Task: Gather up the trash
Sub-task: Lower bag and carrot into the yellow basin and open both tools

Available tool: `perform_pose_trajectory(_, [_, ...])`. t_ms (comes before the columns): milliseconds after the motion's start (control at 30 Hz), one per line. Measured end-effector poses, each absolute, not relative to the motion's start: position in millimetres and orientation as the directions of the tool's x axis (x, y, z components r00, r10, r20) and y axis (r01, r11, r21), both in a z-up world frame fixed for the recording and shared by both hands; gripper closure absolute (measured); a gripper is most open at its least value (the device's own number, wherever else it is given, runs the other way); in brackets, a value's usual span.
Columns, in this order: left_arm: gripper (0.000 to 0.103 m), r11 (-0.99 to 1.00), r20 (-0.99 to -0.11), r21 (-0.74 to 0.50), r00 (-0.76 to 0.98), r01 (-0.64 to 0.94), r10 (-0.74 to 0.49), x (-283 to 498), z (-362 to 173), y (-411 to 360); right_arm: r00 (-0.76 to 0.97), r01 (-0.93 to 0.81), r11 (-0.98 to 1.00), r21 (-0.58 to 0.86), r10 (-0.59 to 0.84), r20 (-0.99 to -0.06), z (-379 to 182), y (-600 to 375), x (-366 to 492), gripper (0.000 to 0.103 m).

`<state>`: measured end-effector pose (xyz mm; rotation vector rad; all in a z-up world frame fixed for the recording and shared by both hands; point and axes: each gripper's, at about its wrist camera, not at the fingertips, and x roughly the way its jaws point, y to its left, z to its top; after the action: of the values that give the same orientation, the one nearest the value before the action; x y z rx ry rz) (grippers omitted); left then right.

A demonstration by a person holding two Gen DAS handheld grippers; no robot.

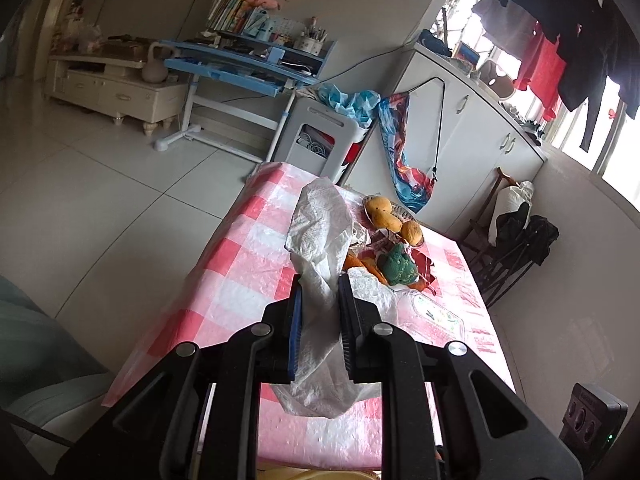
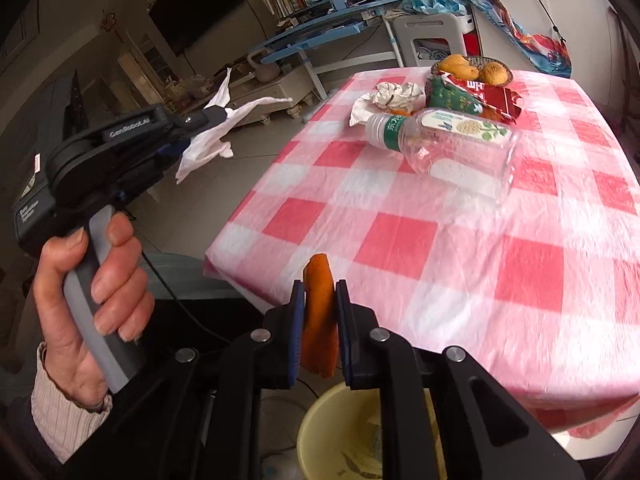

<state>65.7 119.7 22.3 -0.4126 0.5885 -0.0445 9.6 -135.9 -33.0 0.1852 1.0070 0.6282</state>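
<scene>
My left gripper (image 1: 319, 280) is shut on a white paper tissue (image 1: 320, 232), held in the air over the near end of the pink checked table (image 1: 240, 288). It also shows in the right wrist view (image 2: 208, 120), off the table's left edge, with the tissue (image 2: 216, 140) hanging from it. My right gripper (image 2: 319, 286) is shut on an orange peel (image 2: 318, 312), above a yellow bin (image 2: 320, 432) just off the table's near edge. On the table lie an empty plastic bottle (image 2: 448, 140), a crumpled paper (image 2: 388, 98), a green packet (image 2: 452, 98) and a red wrapper (image 2: 496, 98).
A basket of mangoes (image 2: 472, 68) stands at the table's far end. Beyond it are a white stool (image 2: 432, 40), a blue desk (image 2: 332, 20) and white cabinets (image 1: 472, 120). A wooden chair (image 1: 508, 240) stands by the table's right side.
</scene>
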Motion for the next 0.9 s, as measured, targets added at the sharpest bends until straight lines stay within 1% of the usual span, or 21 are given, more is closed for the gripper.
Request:
perform_pose_trajectory(333, [0.088, 0.943, -0.548, -0.332, 0.819, -0.028, -0.168, 32.2, 19.7, 98.1, 0.304, -0.389, 0.814, 0.432, 0.556, -0.773, -60.8, -145.6, -37.7, 0.087])
perform_pose_trajectory(433, [0.088, 0.948, -0.561, -0.317, 0.808, -0.012, -0.177, 23.9, 15.7, 90.2, 0.285, -0.369, 0.826, 0.426, 0.537, -0.794, -71.5, -149.1, -45.6, 0.084])
perform_pose_trajectory(500, [0.088, 0.952, -0.574, -0.306, 0.798, 0.001, -0.185, 18.4, 12.4, 84.0, 0.293, -0.34, 0.837, 0.429, 0.527, -0.798, -76.5, -156.6, -49.3, 0.077])
perform_pose_trajectory(533, [0.088, 0.953, -0.581, -0.301, 0.791, 0.008, -0.19, 15.4, 10.3, 81.1, 0.311, -0.323, 0.842, 0.432, 0.525, -0.792, -76.4, -161.9, -50.1, 0.065])
perform_pose_trajectory(567, [0.088, 0.954, -0.59, -0.298, 0.784, 0.015, -0.196, 12.1, 7.9, 77.9, 0.328, -0.308, 0.843, 0.44, 0.528, -0.783, -75.0, -167.0, -49.7, 0.057])
perform_pose_trajectory(633, [0.088, 0.957, -0.609, -0.289, 0.766, 0.028, -0.206, 6.9, 3.4, 71.2, 0.364, -0.277, 0.835, 0.475, 0.549, -0.752, -69.9, -177.4, -47.2, 0.053])
perform_pose_trajectory(667, [0.088, 0.959, -0.619, -0.282, 0.757, 0.036, -0.21, 4.5, 0.1, 66.2, 0.389, -0.265, 0.834, 0.484, 0.552, -0.738, -66.8, -182.4, -46.5, 0.047])
perform_pose_trajectory(800, [0.088, 0.967, -0.663, -0.244, 0.715, 0.075, -0.223, -12.1, -14.5, 46.6, 0.503, -0.214, 0.833, 0.51, 0.541, -0.674, -54.6, -200.5, -44.8, 0.04])
perform_pose_trajectory(867, [0.088, 0.97, -0.69, -0.22, 0.686, 0.105, -0.231, -20.5, -23.8, 35.5, 0.56, -0.175, 0.837, 0.519, 0.518, -0.646, -49.0, -212.6, -43.4, 0.033])
perform_pose_trajectory(900, [0.088, 0.97, -0.704, -0.209, 0.669, 0.124, -0.237, -24.5, -27.8, 29.7, 0.56, -0.175, 0.837, 0.519, 0.518, -0.646, -49.0, -212.6, -43.4, 0.033])
